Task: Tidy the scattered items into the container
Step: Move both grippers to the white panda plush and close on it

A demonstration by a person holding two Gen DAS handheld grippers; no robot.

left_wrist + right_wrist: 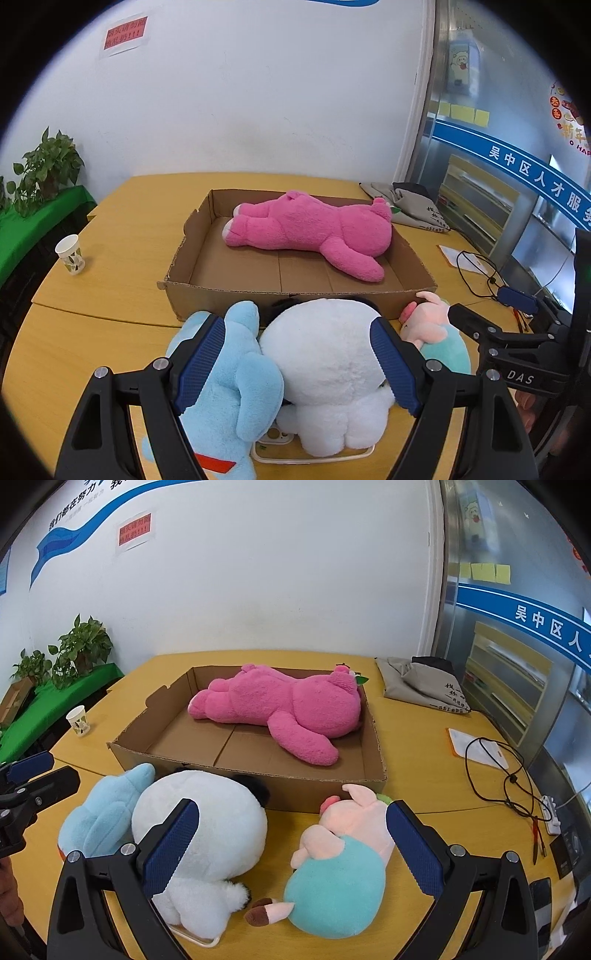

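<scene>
Since the white plush is light and squashy, you should pinch its round body deep; your left gripper straddles it unclenched, right gripper gapes over the pig

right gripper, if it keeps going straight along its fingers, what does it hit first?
Most likely the pink pig plush, lying between the open right gripper fingers on the table. The cardboard box is behind it. Depth is approximate.

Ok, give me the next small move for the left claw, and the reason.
Probably close the left claw on the white plush toy. Its open pads already flank the toy's round body, which lies on the table in front of the cardboard box, where only the pink plush bear is stowed.
</scene>
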